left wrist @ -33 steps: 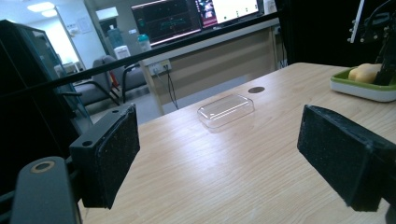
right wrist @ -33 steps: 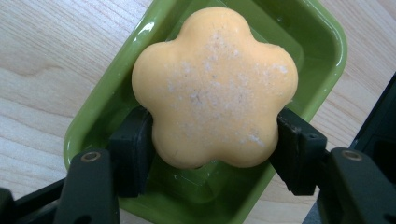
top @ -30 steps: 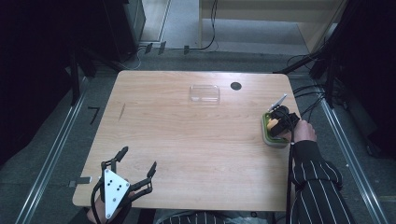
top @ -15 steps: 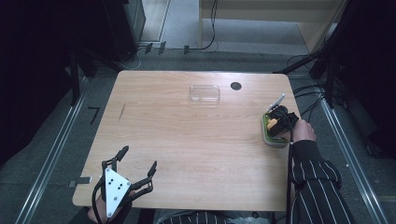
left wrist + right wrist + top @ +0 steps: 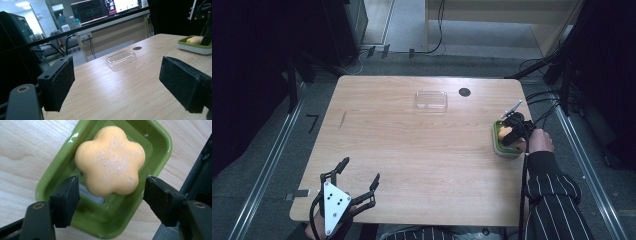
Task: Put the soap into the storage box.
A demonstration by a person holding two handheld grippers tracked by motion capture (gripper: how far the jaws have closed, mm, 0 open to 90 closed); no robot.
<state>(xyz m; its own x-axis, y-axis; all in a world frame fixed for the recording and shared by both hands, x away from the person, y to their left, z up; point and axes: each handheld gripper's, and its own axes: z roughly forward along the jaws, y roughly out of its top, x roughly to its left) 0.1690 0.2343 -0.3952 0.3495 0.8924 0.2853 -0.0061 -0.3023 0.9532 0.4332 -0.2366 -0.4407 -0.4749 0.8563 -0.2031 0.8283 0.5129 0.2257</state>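
Observation:
An orange flower-shaped soap [image 5: 110,160] lies in a green soap dish [image 5: 155,147] near the table's right edge. My right gripper [image 5: 111,187] hangs just above it, open, with one jaw on each side of the soap and a small gap at both. From the high view, the right gripper [image 5: 512,131] covers part of the dish [image 5: 499,147]. My left gripper [image 5: 360,170] rests at the near left corner of the table, open and holding nothing. Its pads [image 5: 58,82] frame bare wood.
A clear plastic box [image 5: 431,100] lies at the far middle of the table, next to a black round grommet [image 5: 464,92]. Cables trail off the table's right side. In the left gripper view the dish [image 5: 192,47] shows at far right.

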